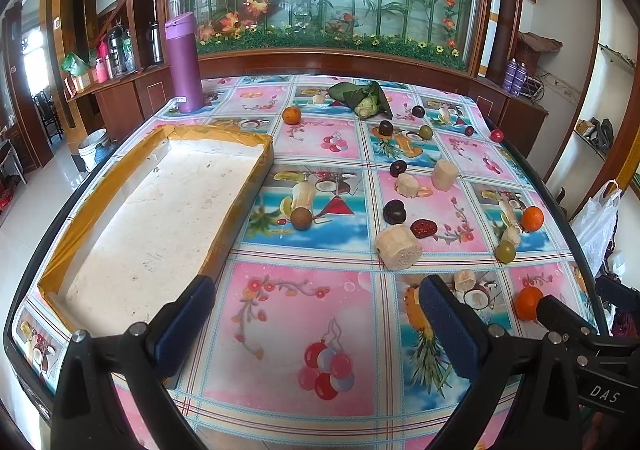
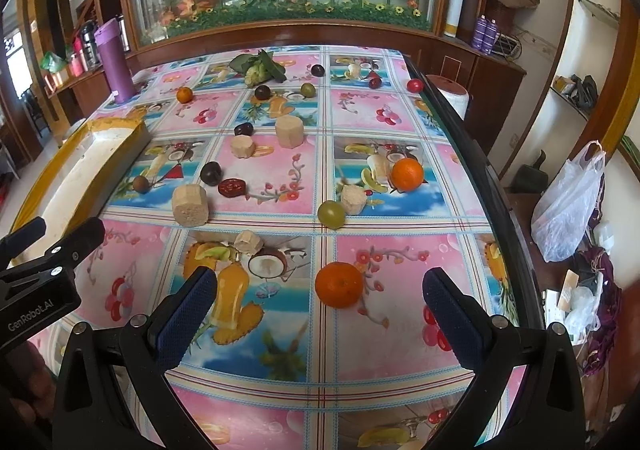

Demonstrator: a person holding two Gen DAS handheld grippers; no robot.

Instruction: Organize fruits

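Observation:
Fruits lie scattered on a table with a printed fruit-pattern cloth. In the right wrist view my right gripper (image 2: pixel 320 290) is open, with an orange (image 2: pixel 339 284) sitting on the cloth between its fingers. A green fruit (image 2: pixel 331 213), another orange (image 2: pixel 407 174), pale cut chunks (image 2: pixel 190 205) and dark plums (image 2: pixel 211 173) lie beyond. In the left wrist view my left gripper (image 1: pixel 318 298) is open and empty over the cloth, beside an empty white tray with yellow rim (image 1: pixel 160 209) on the left. The same orange (image 1: pixel 528 302) shows at the right.
A purple flask (image 1: pixel 184 61) stands at the far left corner. A leafy green vegetable (image 1: pixel 366 97) lies at the back. The table's right edge (image 2: pixel 492 185) drops off to a white plastic bag (image 2: pixel 568 205) and clutter on the floor.

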